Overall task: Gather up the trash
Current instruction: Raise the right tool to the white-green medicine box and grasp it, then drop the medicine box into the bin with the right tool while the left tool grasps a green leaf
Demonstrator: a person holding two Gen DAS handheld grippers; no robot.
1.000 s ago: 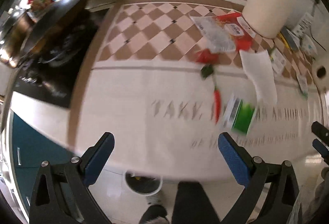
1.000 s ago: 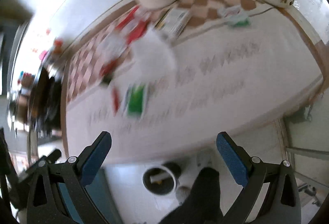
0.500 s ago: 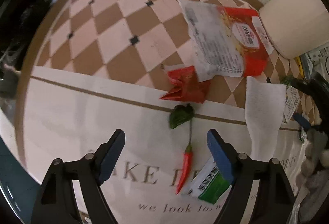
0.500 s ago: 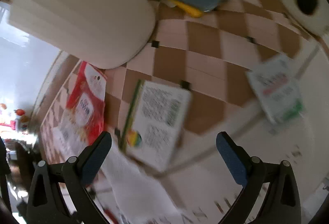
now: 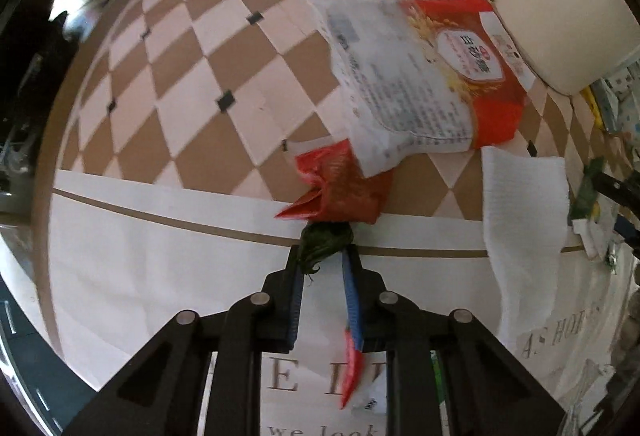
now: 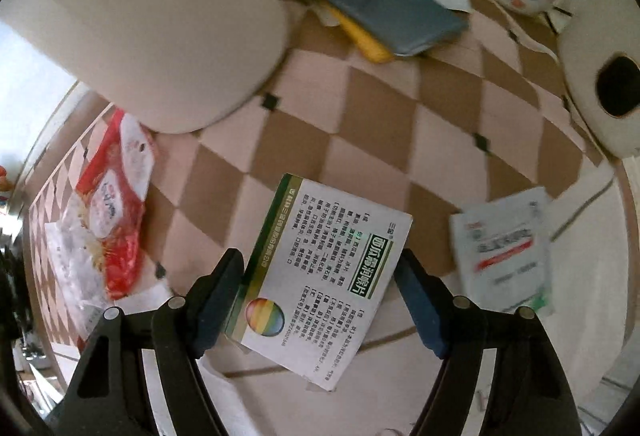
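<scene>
Pinching a green leaf (image 5: 326, 242) at 12 o'clock of a red chili (image 5: 352, 364), left gripper (image 5: 324, 260) nearly together; right gripper (image 6: 320, 272) wide apart, straddling a medicine box (image 6: 320, 284) printed in Chinese; tablecloth (image 5: 160, 296) lettering partly legible: "we look".

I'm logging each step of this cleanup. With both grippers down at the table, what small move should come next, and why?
Probably lift the left gripper straight up: its jaws have pinched the green leaf. The right gripper straddles the medicine box, the jaws close beside its edges, so it should close next.
</scene>
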